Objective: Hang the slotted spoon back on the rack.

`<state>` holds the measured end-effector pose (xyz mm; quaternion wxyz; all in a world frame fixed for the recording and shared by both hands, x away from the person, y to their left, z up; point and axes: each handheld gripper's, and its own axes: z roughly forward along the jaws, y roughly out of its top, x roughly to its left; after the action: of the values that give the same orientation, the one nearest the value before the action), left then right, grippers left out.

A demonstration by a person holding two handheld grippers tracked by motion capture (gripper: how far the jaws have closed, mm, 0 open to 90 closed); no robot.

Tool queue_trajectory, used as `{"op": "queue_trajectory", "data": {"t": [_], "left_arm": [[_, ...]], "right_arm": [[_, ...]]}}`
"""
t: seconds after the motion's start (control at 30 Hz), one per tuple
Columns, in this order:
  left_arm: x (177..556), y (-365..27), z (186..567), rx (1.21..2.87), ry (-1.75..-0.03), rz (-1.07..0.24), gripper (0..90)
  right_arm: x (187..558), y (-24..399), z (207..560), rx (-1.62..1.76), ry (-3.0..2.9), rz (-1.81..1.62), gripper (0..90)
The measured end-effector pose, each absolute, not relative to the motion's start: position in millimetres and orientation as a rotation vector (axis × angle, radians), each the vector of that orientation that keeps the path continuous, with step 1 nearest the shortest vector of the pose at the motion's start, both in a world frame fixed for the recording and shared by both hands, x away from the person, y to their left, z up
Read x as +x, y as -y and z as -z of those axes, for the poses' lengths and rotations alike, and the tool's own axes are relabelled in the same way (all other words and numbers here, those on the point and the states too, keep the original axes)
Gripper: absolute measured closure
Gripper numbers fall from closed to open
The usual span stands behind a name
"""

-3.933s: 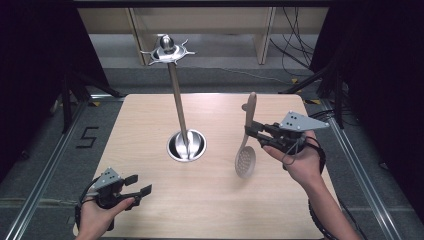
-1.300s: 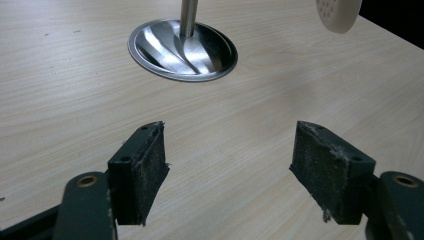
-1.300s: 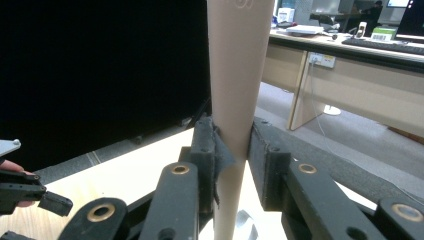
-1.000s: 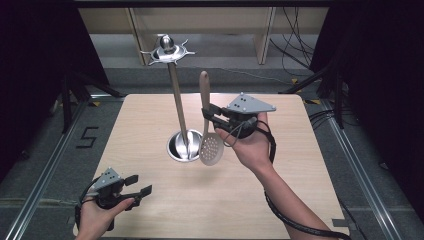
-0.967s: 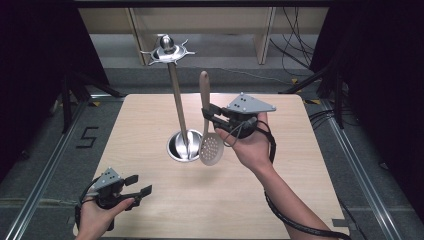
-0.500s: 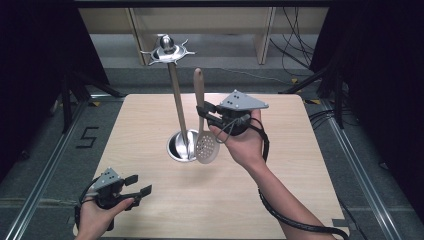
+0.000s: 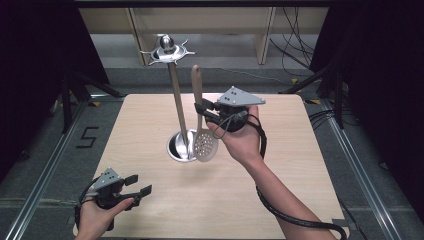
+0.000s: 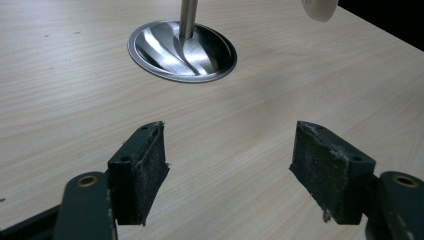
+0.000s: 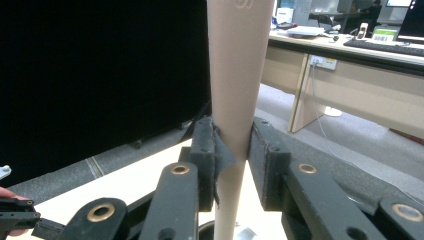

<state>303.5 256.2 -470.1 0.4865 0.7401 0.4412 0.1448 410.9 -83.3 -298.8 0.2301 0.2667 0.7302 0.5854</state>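
Note:
A beige slotted spoon [image 7: 199,120] hangs upright above the middle of the table, its perforated head [image 7: 205,146] low and its handle [image 9: 235,90] pointing up. My right gripper [image 7: 204,112] is shut on the handle, and both pads press it in the right gripper view. The spoon is just right of a steel utensil stand [image 7: 176,100] with a round base [image 8: 182,50] and a hooked top [image 7: 167,50]. Near the table's front left corner my left gripper [image 7: 138,185] is open with nothing between its fingers [image 8: 141,170].
The wooden table [image 7: 280,170] has bare surface on its right half and along the front. Black curtains flank both sides. Wooden furniture legs and cables lie on the floor beyond the far edge.
My right gripper has carried the spoon leftward, from the table's right side to right beside the stand's pole. The left gripper has stayed put.

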Motion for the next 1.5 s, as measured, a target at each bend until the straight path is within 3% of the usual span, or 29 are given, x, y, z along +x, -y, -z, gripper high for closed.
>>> {"op": "queue_trajectory", "data": {"t": [1.5], "left_arm": [[303, -257, 470, 1.789, -1.072, -0.341, 28.7]], "right_arm": [[419, 56, 292, 0.749, -2.028, -1.615, 74.8]]}}
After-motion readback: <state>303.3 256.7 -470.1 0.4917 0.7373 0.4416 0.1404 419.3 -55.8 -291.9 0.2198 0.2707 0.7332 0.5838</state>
